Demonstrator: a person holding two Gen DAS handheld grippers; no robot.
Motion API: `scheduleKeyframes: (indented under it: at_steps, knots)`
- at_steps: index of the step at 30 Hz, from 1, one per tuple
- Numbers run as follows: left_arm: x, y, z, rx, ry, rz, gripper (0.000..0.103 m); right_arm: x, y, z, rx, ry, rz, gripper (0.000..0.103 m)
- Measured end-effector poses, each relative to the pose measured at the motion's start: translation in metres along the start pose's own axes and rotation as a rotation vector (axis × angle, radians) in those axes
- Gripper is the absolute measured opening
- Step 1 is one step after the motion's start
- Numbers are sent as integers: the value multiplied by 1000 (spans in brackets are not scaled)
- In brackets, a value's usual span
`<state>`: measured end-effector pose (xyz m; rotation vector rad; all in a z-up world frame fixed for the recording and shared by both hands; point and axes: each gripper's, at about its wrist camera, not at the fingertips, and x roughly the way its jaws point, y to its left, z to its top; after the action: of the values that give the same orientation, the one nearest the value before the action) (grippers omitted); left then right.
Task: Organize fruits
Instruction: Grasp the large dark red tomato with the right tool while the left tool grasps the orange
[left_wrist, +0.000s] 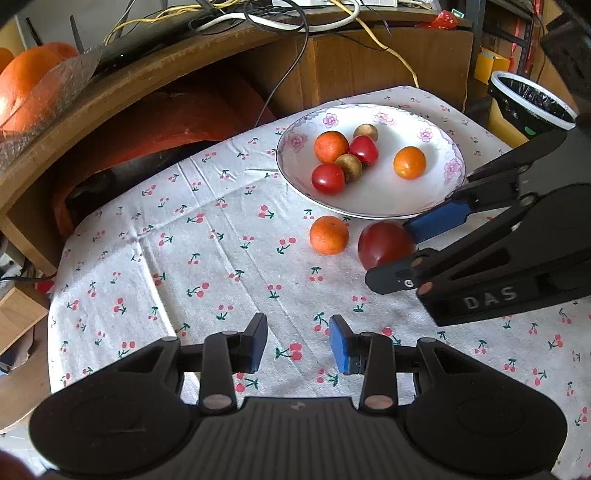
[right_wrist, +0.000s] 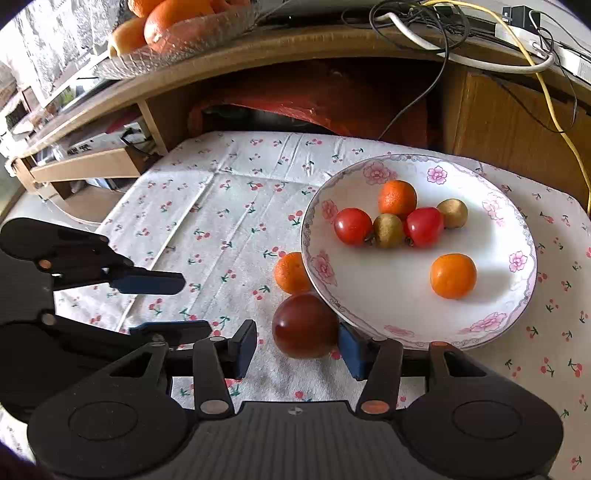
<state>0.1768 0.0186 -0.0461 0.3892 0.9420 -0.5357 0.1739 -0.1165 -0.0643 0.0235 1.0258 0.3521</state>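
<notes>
Straddling the large dark-red round fruit (right_wrist: 305, 325), the right gripper (right_wrist: 297, 345) has its blue-padded jaws spread, one pad on each side of the fruit; the right-hand pad looks to be touching or nearly touching the skin, the left-hand pad stands clear. No pinch is made yet. The fruit rests on the white cherry-print cloth (right_wrist: 207, 229) that covers the tabletop, just beside the near rim of the white floral-edged ceramic plate (right_wrist: 517, 295). A small orange citrus fruit (right_wrist: 290, 273) lies on the cloth next to it, partly tucked under the plate rim.

The left gripper (left_wrist: 298, 341) hovers over bare cloth near the front edge of the tabletop, jaws spread and holding nothing.

The plate already carries two small orange citrus fruits, two glossy red tomatoes (right_wrist: 353, 226) and two brown-green round fruits (right_wrist: 388, 230).

Handling judgement:
- The dark-red fruit appears smooth, glossy and firm, so likely slippery and prone to rolling
- Take hold across its widest middle, pads opposite each other
- Close gently; the skin may bruise
- Lift clear of the plate rim, which appears rigid and breakable, before moving inward
</notes>
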Motion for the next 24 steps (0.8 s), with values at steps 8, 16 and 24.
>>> scheduleKeyframes:
  at_steps: [8,16,24]
  knots:
    - [16,-1,16,-15,-26,-77,45,-7,-14,-1,33,23,17,34]
    - [39,-7,32,2,-53,-78,45,-22,-20,-9,30,30,27,34]
    - [52,-16,45,12,-68,-62,44,-23,-28,-13,29,47,31,34]
